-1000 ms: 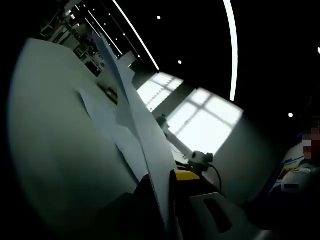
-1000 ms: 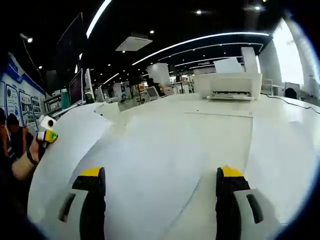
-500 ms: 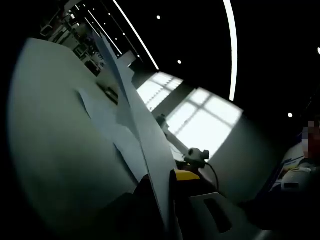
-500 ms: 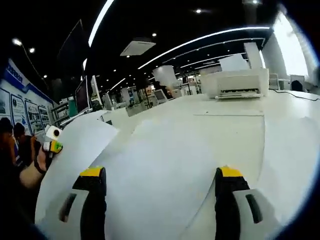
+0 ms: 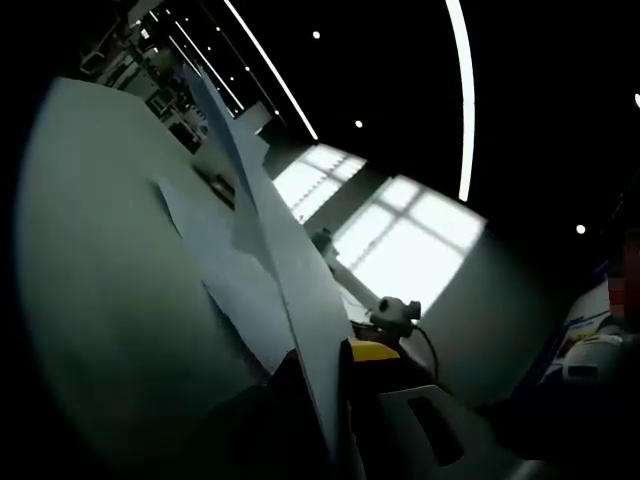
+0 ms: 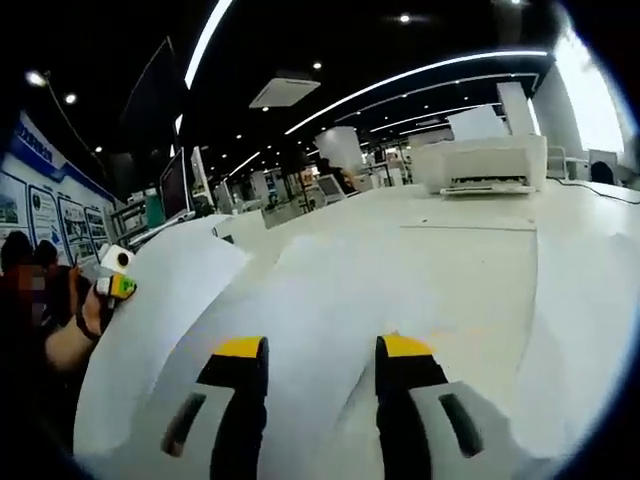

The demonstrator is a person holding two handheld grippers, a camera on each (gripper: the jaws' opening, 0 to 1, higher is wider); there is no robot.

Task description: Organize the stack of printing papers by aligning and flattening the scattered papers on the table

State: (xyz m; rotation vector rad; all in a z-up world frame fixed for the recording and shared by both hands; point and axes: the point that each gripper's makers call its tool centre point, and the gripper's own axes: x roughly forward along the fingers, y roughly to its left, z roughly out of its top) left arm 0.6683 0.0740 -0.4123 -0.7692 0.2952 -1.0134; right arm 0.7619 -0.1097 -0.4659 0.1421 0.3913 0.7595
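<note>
In the right gripper view, the right gripper is seen with its two yellow-tipped jaws rising from the bottom, parted by a narrow gap with nothing gripped between them. Beneath and beyond the jaws, the papers are spread loosely over a white table, overlapping and fanned out rather than squared. One sheet curves up on the left, where it is held by the left gripper, in a person's hand at the left edge. At the far right of the table a white printer is seen, with paper standing in its tray. Further off, desks and screens are shown under long ceiling light strips, and blue wall posters are seen at the far left.

In the left gripper view, the picture is dark and strongly tilted. The left gripper is clenched on the lifted sheet, which is seen edge-on and runs away from the jaws toward the far upper left. A yellow jaw tip is visible just right of the sheet. More papers lie flat on the table to the left. Bright windows are seen beyond.
</note>
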